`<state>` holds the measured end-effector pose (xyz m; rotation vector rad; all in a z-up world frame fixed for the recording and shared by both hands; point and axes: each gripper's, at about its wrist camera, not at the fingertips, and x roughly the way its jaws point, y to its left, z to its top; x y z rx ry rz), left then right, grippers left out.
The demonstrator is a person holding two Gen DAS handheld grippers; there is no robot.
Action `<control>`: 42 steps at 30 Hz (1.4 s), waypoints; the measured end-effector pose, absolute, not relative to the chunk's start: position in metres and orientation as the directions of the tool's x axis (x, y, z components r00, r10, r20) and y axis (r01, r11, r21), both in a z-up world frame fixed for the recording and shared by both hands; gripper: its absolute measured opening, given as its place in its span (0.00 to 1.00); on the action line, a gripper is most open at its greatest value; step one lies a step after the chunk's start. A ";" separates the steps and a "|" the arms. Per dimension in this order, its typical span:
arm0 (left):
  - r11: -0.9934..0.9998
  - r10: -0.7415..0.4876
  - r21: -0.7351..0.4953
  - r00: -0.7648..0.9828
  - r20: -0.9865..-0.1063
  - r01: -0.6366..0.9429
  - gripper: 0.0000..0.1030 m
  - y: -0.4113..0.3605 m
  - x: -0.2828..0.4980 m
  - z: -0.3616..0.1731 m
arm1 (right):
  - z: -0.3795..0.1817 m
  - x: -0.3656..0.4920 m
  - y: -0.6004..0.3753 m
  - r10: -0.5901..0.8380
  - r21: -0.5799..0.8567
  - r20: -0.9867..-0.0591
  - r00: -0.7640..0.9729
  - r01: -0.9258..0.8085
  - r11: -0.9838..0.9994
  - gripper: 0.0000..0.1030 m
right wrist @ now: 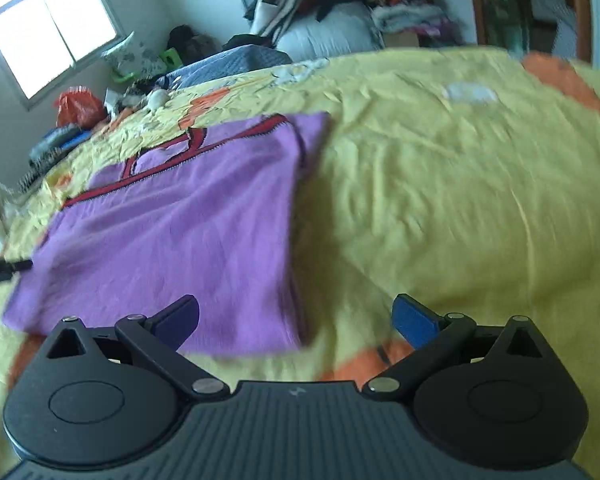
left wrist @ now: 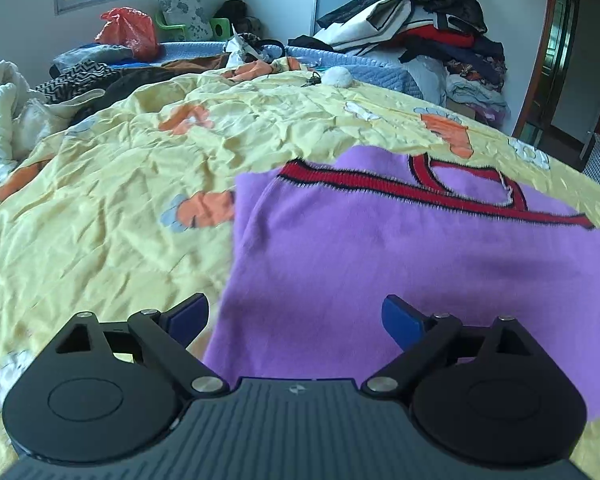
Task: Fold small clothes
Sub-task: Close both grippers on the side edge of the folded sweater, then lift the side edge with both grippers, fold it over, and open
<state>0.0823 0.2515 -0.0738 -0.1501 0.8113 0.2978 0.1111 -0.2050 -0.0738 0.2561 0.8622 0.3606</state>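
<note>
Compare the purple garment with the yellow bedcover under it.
The purple garment is plain with red-and-black trim at its far end; the yellow bedcover is printed with orange and white shapes. The garment lies smooth and partly folded; the bedcover is wrinkled. The garment is far smaller. Both lie flat on the bed.

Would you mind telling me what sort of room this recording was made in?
Most likely a home bedroom: a bed under a yellow patterned sheet, a heap of clothes piled by the wall, and a purple sweater laid out flat.
</note>
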 end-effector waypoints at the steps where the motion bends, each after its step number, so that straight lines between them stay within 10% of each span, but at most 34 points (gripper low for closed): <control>1: 0.948 0.207 -0.012 0.647 -0.733 -0.317 0.91 0.252 0.078 -0.074 | -0.076 0.108 -0.210 0.427 0.387 -0.681 0.595 -0.203 0.899 1.00; 6: 0.951 0.142 -0.071 0.629 -0.765 -0.301 0.93 0.270 0.050 -0.078 | -0.081 0.100 -0.231 0.525 0.524 -0.620 0.584 -0.190 0.830 1.00; 15: 0.739 -0.378 -0.630 0.626 -0.682 -0.241 0.91 0.356 0.007 -0.104 | -0.094 0.108 -0.258 0.698 0.742 -0.506 0.507 -0.157 0.652 1.00; 30: 0.557 -0.551 -0.781 0.577 -0.602 -0.283 0.78 0.370 0.061 -0.127 | -0.098 0.133 -0.252 0.734 0.795 -0.493 0.468 -0.100 0.598 0.94; 36: 0.520 -0.563 -0.795 0.575 -0.594 -0.312 0.54 0.372 0.069 -0.137 | -0.111 0.160 -0.228 0.755 0.808 -0.500 0.424 -0.086 0.583 0.46; 38: 0.507 -0.575 -0.797 0.561 -0.596 -0.327 0.23 0.372 0.072 -0.142 | -0.118 0.168 -0.223 0.750 0.806 -0.517 0.412 -0.062 0.589 0.14; 39: 0.504 -0.577 -0.793 0.551 -0.603 -0.341 0.01 0.373 0.072 -0.146 | -0.120 0.169 -0.220 0.739 0.796 -0.531 0.416 -0.056 0.603 0.10; 42: 0.499 -0.578 -0.794 0.549 -0.604 -0.348 0.03 0.371 0.071 -0.155 | -0.120 0.161 -0.218 0.752 0.819 -0.485 0.446 -0.071 0.570 0.07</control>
